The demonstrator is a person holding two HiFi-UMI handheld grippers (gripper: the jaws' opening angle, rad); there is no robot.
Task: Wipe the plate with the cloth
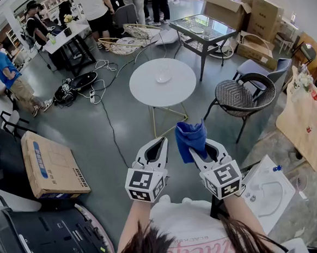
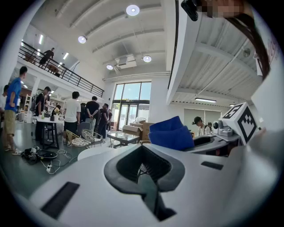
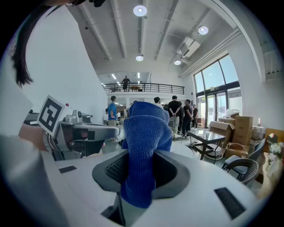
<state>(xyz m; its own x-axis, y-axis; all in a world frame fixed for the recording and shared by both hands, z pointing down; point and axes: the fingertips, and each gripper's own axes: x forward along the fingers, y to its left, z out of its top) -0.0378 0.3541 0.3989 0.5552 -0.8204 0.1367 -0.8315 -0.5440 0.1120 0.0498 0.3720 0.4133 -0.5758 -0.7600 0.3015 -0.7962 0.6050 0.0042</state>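
Observation:
A clear plate lies on the round white table, well ahead of both grippers. My right gripper is shut on a folded blue cloth, which sticks up out of its jaws. In the right gripper view the cloth fills the gap between the pads. My left gripper is held just left of it, shut with nothing in it. The left gripper view shows its jaws closed together, the cloth to the right and part of the white table beyond.
A dark wicker chair stands right of the table, and a glass-topped table stands behind it. A cardboard box and a black case lie at the left. Cables run over the floor. Several people stand at the back.

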